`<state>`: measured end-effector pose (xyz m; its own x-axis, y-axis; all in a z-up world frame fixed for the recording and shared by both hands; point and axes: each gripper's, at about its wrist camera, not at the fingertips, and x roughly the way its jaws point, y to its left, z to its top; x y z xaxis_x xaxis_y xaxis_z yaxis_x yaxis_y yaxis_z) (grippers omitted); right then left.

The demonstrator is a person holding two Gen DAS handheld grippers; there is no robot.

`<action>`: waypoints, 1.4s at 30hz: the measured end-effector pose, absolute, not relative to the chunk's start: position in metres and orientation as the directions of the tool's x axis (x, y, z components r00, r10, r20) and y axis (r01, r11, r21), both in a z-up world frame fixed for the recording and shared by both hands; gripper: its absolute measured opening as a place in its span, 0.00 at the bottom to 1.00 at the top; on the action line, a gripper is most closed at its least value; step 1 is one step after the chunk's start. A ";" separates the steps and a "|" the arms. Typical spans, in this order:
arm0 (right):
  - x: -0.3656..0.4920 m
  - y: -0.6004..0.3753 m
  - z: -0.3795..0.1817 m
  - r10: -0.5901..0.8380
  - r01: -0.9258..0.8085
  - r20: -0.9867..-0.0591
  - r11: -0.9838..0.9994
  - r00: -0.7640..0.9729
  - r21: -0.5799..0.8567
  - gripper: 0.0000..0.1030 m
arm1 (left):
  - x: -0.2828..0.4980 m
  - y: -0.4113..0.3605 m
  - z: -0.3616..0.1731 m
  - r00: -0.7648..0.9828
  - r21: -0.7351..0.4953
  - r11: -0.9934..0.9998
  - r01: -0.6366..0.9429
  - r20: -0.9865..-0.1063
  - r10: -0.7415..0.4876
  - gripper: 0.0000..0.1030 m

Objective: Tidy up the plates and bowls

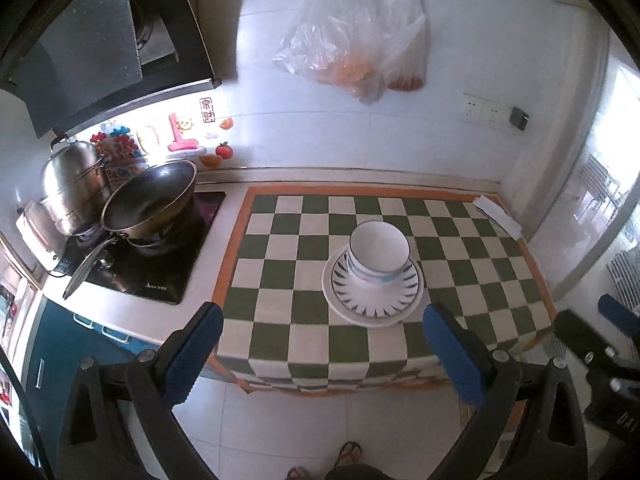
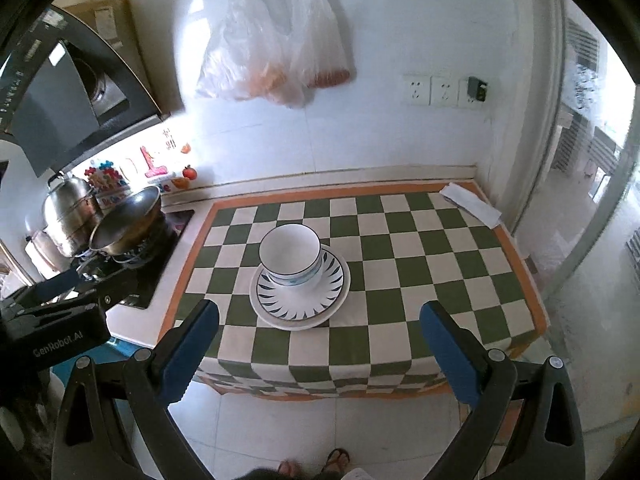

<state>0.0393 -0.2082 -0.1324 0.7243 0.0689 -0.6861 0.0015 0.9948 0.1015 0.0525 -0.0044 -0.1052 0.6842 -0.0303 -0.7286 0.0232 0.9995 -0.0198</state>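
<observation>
1. Where the counter is covered by the green-and-white checkered cloth [image 1: 460,280], edged in orange, the largest surface of the scene is formed; its front edge is seen hanging down over the counter's face in both wrist views.
2. The left gripper [image 1: 320,344] is held out in front of the counter, above the tiled floor, with its blue-padded jaws spread wide; nothing is gripped or touched by it.
3. The right gripper [image 2: 318,340] is held likewise, jaws wide apart and bare, clear of the cloth and of the dishes. Its body is also seen at the right edge of the left wrist view.
4. On the dark cooktop [image 1: 160,276] to the left of the cloth, a wok [image 1: 150,202] is set tilted on a burner; no contents can be made out in it. A steel pot [image 1: 74,184] with its lid on is stood just behind the wok.
5. Two clear plastic bags [image 1: 352,40] are hung from a wall rail above the cloth; orange and red contents are held in them, too blurred to be named.
6. The plates [image 2: 300,300], two stacked, the upper one marked with dark rim dashes, are placed near the middle of the cloth.
7. The bowl [image 2: 290,256], white with a blue band, is stood upright on the upper plate, and nothing is seen inside it.
8. A folded white paper [image 2: 472,200] is laid at the far right corner of the cloth.
</observation>
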 end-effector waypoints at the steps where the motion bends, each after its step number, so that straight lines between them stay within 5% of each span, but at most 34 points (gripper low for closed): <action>1: 0.028 -0.208 -0.128 0.067 0.007 -0.680 0.994 0.730 0.105 0.99 | 0.048 -0.004 -0.104 0.686 -0.018 0.999 0.030 -0.727 -0.033 0.99; 19: -0.089 -0.162 -0.089 0.035 0.012 -0.623 0.997 0.781 0.071 1.00 | -0.055 0.033 -0.078 0.734 -0.006 1.000 0.024 -0.679 -0.022 1.00; 42: -0.093 -0.153 -0.084 0.023 0.034 -0.611 0.996 0.791 0.081 1.00 | -0.059 0.036 -0.069 0.753 -0.005 0.998 0.062 -0.656 -0.050 1.00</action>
